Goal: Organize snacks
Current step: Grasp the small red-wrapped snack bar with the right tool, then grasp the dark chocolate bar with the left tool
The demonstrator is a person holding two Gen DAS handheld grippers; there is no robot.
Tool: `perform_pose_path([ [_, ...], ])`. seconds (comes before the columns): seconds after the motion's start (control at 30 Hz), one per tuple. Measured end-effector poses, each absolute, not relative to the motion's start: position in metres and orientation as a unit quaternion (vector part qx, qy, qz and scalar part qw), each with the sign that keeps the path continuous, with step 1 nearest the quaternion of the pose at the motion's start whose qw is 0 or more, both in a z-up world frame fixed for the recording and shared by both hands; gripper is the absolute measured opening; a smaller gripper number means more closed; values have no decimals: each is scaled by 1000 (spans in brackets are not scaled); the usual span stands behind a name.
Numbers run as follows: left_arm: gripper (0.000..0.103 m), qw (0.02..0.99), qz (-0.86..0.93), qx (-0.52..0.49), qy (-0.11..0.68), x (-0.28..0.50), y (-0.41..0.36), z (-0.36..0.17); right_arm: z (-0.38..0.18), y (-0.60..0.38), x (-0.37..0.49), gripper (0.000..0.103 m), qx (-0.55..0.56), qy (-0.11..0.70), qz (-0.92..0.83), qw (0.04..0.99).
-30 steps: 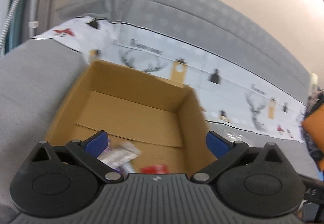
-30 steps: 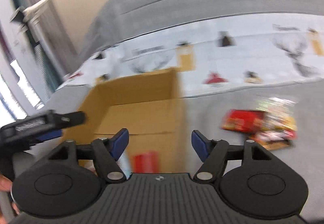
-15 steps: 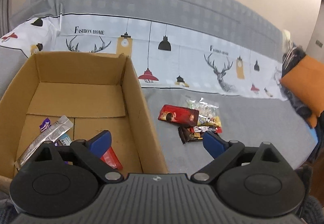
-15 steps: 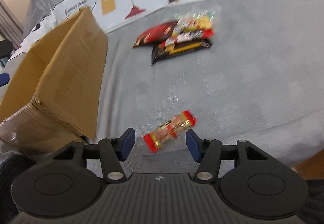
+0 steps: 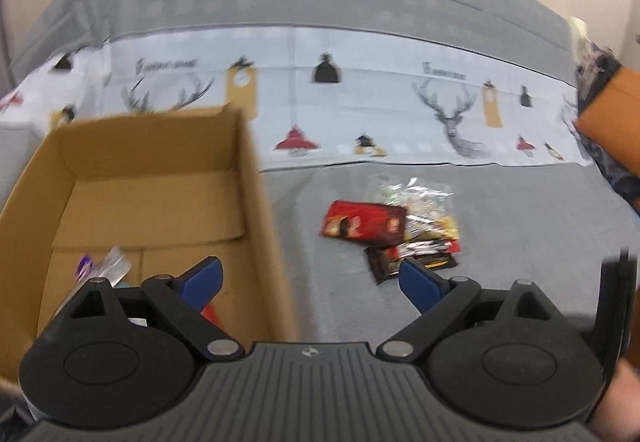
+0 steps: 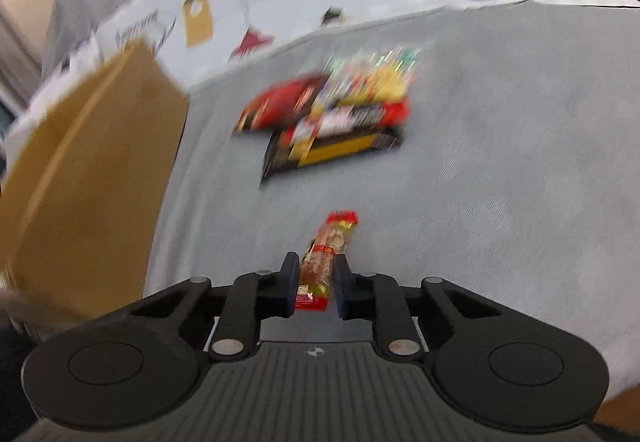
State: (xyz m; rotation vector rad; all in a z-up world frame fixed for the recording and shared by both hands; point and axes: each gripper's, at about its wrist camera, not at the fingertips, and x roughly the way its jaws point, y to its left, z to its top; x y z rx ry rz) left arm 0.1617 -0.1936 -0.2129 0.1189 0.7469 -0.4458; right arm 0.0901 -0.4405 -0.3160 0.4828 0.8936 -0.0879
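Note:
A cardboard box stands open on the grey sofa seat, with a silver wrapper and a red packet inside. My left gripper is open and empty, over the box's right wall. A pile of snacks lies to the right of the box; it also shows in the right wrist view. My right gripper is shut on a red and yellow snack bar, near the seat's front edge. The box's outer wall is at its left.
A white printed cloth covers the sofa back behind the box and the pile. An orange cushion sits at the far right. Grey seat fabric stretches to the right of the snacks.
My right gripper has closed on the red and yellow snack bar, which lay loose between its open fingers. My left gripper has shifted right, from over the box interior to its right wall.

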Motion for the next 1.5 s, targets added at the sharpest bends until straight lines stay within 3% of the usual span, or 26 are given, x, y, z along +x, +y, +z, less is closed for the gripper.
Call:
perform_pose_path([
  [0.07,97,902,-238,68,353,160,-215,-211,-308,-461,90,16,233,412,-49,879],
  [0.13,97,900,-250,77,350,160,-233,-216,-303,-480,86,7,230,403,-56,884],
  [0.3,94,885,-282,93,359,174,-283,-255,-325,-508,80,7,248,431,-76,864],
  [0.43,90,870,-296,111,378,198,-315,-298,-330,-514,80,14,265,422,-77,864],
  [0.47,90,866,-293,122,386,208,-325,-313,-328,-513,79,19,257,414,-73,870],
  [0.53,89,861,-291,131,396,220,-333,-329,-329,-515,79,54,268,410,-58,870],
  [0.7,90,855,-278,138,417,254,-349,-370,-339,-507,86,56,247,430,-39,867],
  [0.73,89,857,-279,124,416,257,-348,-375,-339,-502,88,51,227,434,-35,871],
  [0.77,83,855,-286,102,422,260,-344,-377,-339,-498,89,44,204,436,-43,875],
  [0.8,72,852,-293,89,426,261,-341,-377,-338,-497,90,24,192,438,-56,877],
  [0.83,69,847,-301,70,433,262,-336,-376,-339,-499,90,22,198,437,-56,875],
  [0.93,45,842,-299,41,448,261,-317,-375,-341,-511,90,20,241,429,-55,869],
  [1.03,15,832,-290,1,472,256,-292,-370,-338,-509,90,19,234,423,-58,874],
  [1.07,0,828,-287,-1,482,252,-286,-367,-335,-509,89,19,230,416,-63,878],
  [1.17,0,824,-300,24,479,234,-285,-360,-327,-513,85,19,227,397,-72,886],
  [1.23,12,828,-306,47,467,227,-290,-358,-325,-517,84,19,235,395,-74,885],
  [1.27,30,833,-308,69,454,226,-297,-357,-326,-518,84,19,236,396,-77,884],
  [1.3,59,839,-308,86,440,226,-302,-357,-327,-519,84,19,234,399,-81,883],
  [1.37,84,853,-309,132,399,225,-316,-361,-329,-518,85,19,231,403,-85,882],
  [1.5,84,843,-325,169,394,233,-334,-377,-334,-521,86,21,236,408,-92,877],
])
